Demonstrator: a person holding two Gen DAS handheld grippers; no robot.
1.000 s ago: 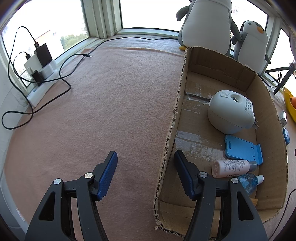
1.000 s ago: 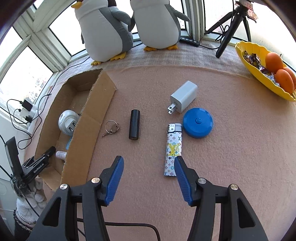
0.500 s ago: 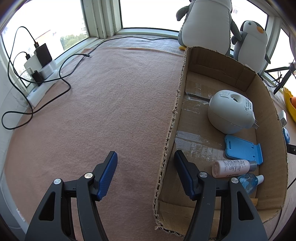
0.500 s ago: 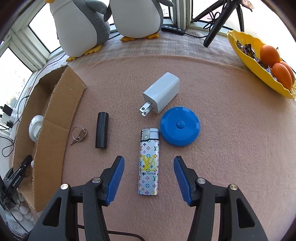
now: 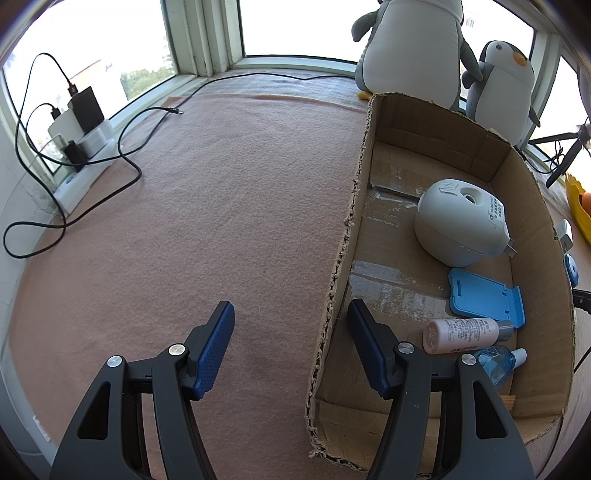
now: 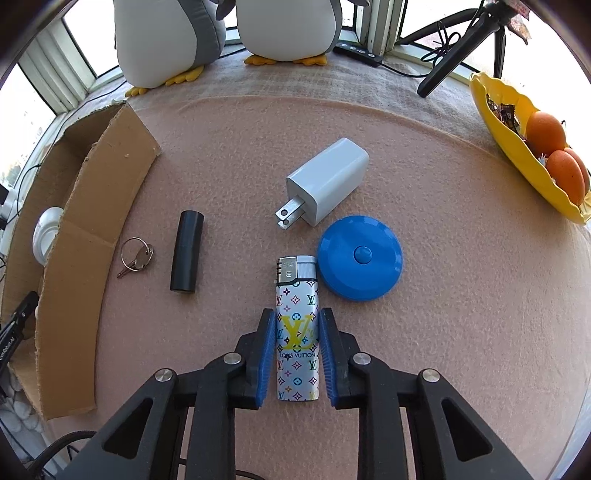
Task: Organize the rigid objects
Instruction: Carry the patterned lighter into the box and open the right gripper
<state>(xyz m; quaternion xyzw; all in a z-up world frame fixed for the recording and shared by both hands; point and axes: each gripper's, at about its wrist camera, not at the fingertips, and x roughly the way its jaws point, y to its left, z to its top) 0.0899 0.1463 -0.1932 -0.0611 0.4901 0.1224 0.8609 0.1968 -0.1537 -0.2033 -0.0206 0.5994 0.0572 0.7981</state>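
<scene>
My right gripper (image 6: pixel 297 325) has its blue pads closed against the sides of a patterned lighter (image 6: pixel 297 332) that lies on the pink felt. Beyond it lie a blue round case (image 6: pixel 360 257), a white charger plug (image 6: pixel 325 181), a black cylinder (image 6: pixel 187 251) and a key on a ring (image 6: pixel 136 256). My left gripper (image 5: pixel 290 314) is open and empty, straddling the near left wall of the cardboard box (image 5: pixel 535 236). The box holds a white round device (image 5: pixel 458 221), a blue stand (image 5: pixel 487 297), a pink bottle (image 5: pixel 461 334) and a clear blue bottle (image 5: pixel 498 363).
The box also shows at the left of the right wrist view (image 6: pixel 92 229). Two plush penguins (image 6: pixel 229 29) stand at the back. A yellow bowl with oranges (image 6: pixel 524 147) sits at the right. A tripod (image 6: pixel 458 44) and cables with a power strip (image 5: pixel 85 147) line the window sill.
My right gripper has moved forward and down over the lighter and its jaws have closed onto it. The left gripper has not moved.
</scene>
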